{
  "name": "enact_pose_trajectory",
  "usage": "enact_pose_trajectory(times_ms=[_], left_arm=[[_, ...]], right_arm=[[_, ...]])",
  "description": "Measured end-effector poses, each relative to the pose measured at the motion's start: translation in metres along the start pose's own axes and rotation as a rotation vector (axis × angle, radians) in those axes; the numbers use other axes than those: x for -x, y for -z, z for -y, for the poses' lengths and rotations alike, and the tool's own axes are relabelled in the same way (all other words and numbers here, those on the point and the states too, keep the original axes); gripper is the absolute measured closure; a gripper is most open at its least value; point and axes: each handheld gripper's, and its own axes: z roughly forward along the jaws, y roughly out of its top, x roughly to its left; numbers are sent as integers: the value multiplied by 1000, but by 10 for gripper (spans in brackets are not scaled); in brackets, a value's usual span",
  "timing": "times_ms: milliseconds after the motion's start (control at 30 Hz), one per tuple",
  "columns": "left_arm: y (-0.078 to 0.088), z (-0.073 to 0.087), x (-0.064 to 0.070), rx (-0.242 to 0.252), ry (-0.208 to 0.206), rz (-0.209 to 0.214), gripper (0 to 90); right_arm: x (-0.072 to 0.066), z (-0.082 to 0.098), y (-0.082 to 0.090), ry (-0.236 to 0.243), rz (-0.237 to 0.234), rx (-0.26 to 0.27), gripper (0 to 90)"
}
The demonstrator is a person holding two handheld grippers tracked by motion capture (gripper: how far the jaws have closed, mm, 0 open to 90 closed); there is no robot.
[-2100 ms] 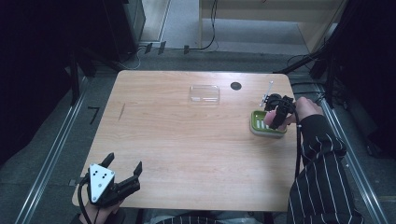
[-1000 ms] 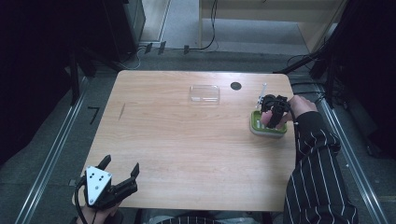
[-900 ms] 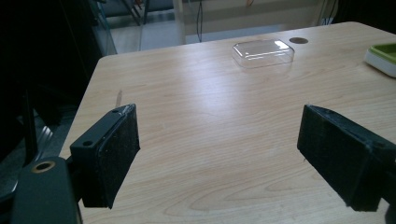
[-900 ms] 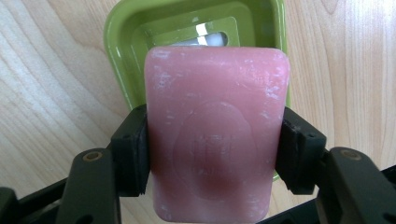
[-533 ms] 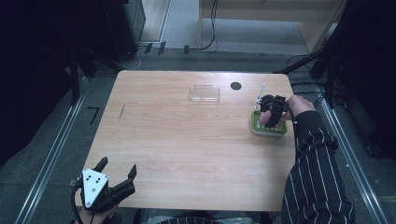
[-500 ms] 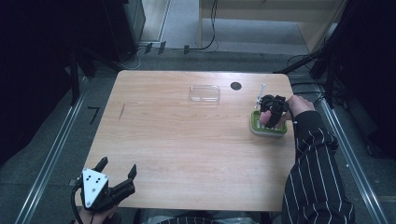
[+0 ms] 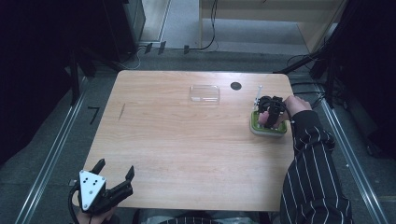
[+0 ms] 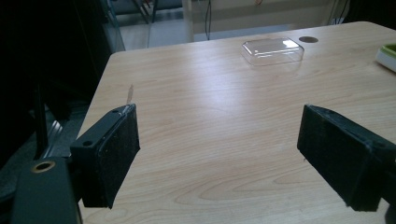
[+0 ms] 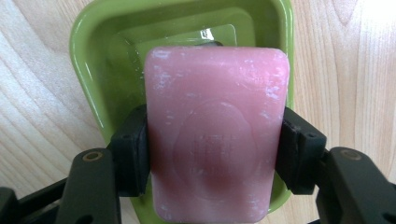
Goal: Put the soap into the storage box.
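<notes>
A pink bar of soap (image 9: 215, 130) is clamped between the two black jaws of my right gripper (image 9: 212, 151), directly over a green soap dish (image 9: 93, 56). In the high view that gripper (image 7: 270, 112) hovers at the green dish (image 7: 267, 130) near the table's right edge, with a bit of pink showing between its jaws. My left gripper (image 7: 114, 179) sits at the near left corner of the table, its jaws spread wide with nothing between them. In the left gripper view its pads (image 8: 112, 154) frame bare wood.
A clear plastic lid (image 7: 204, 93) lies at the far middle of the wooden table (image 7: 187, 140), with a dark round hole (image 7: 236, 86) just right of it. The lid (image 8: 272, 50) and a corner of the dish (image 8: 386, 55) appear far off in the left gripper view.
My right gripper has shifted left and down over the green dish with the soap. My left gripper has drawn back toward the near left corner.
</notes>
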Motion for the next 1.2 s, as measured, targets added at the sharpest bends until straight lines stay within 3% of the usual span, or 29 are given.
enact_pose_trajectory(times_ms=[733,1100,1200], left_arm=[[0,0,0,0,-1,0,133],[0,0,0,-2,-3,1,134],[0,0,0,-1,-3,2,134]], right_arm=[[2,0,-9,-3,-16,-26,384],[3,2,-8,-12,-17,-12,367],[3,3,-4,-33,-10,-4,335]])
